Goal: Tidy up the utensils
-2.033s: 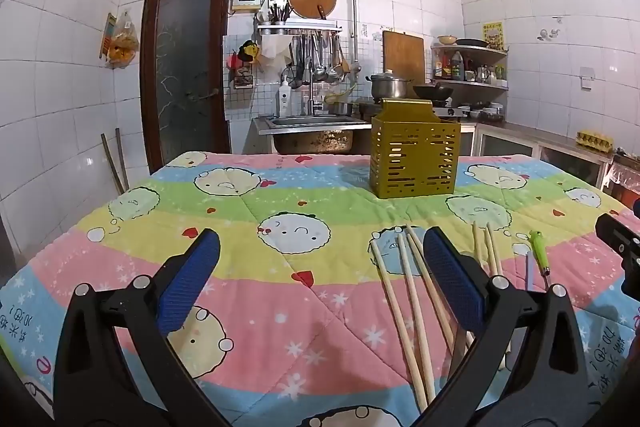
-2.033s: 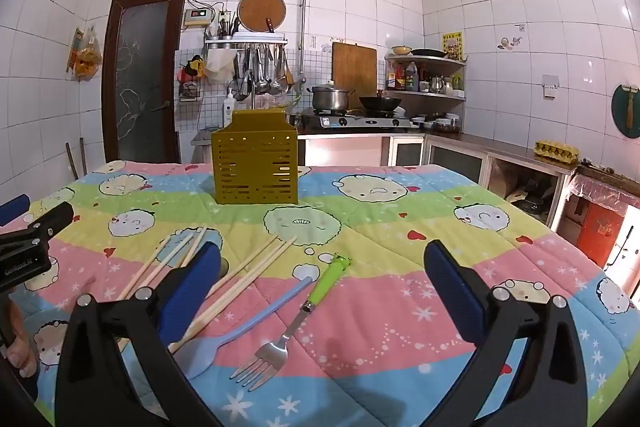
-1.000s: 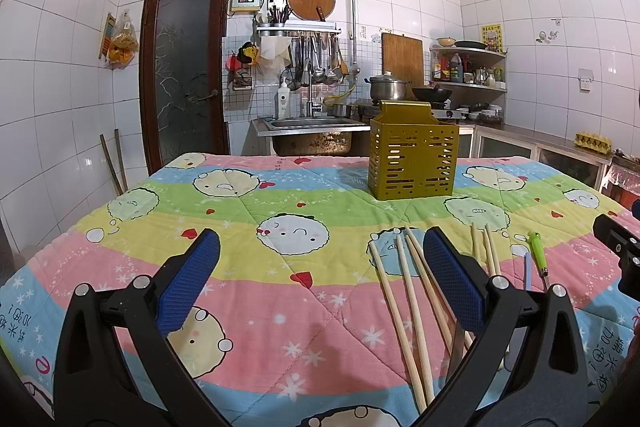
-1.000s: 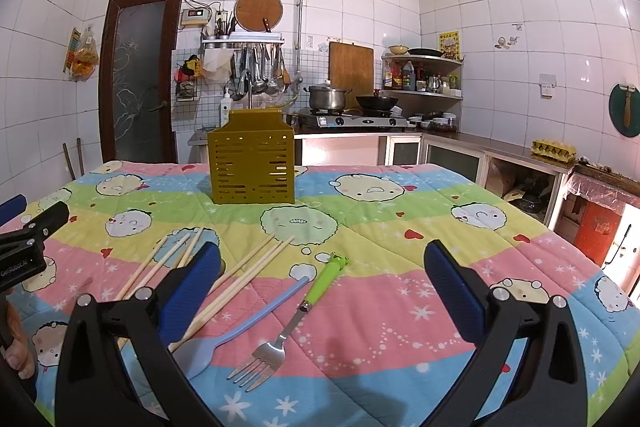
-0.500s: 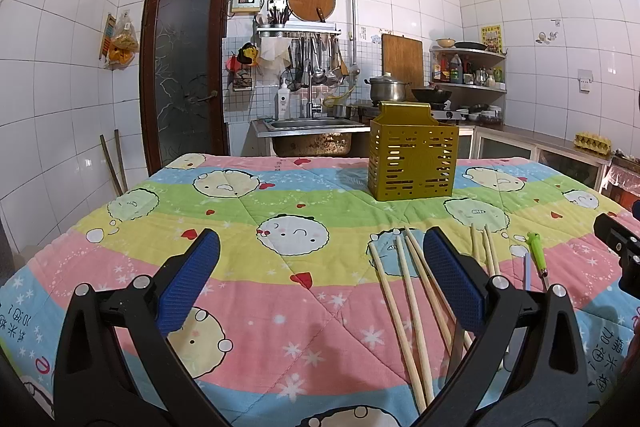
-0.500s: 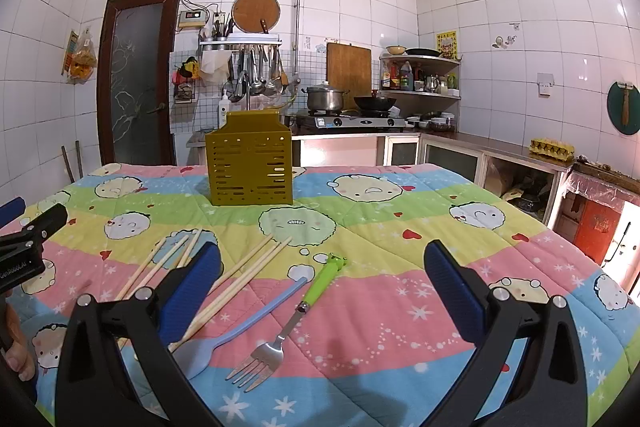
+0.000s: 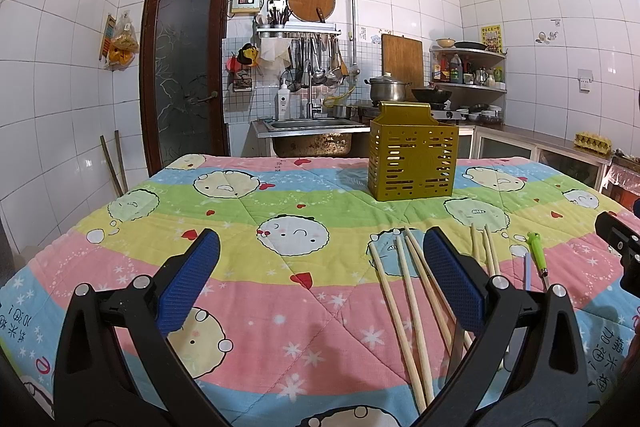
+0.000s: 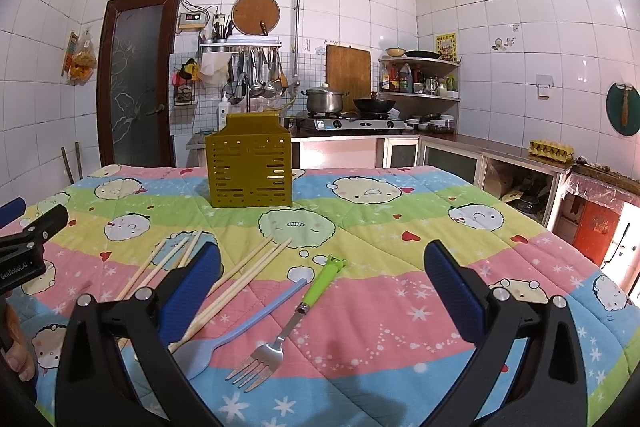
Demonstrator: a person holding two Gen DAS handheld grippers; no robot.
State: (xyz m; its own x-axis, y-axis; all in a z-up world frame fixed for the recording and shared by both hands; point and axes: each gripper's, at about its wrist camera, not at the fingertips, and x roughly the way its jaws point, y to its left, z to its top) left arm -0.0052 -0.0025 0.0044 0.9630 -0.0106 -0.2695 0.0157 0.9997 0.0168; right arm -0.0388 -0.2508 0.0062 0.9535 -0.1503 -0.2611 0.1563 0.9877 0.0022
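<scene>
A yellow slotted utensil holder (image 7: 413,159) (image 8: 249,163) stands upright at the far middle of the table. Several wooden chopsticks (image 7: 404,291) (image 8: 244,277) lie loose on the quilted cloth. A blue spoon (image 8: 236,331) and a fork with a green handle (image 8: 296,311) (image 7: 536,251) lie beside them. My left gripper (image 7: 320,275) is open and empty, with the chopsticks by its right finger. My right gripper (image 8: 322,287) is open and empty, above the spoon and fork.
The table wears a striped cartoon quilt (image 7: 280,211). Behind it are a steel sink (image 7: 312,135), a stove with a pot (image 8: 326,101) and wok, and shelves. The left gripper's body shows at the left edge of the right wrist view (image 8: 28,239).
Both grippers stay open and have barely shifted. Nothing on the table has moved.
</scene>
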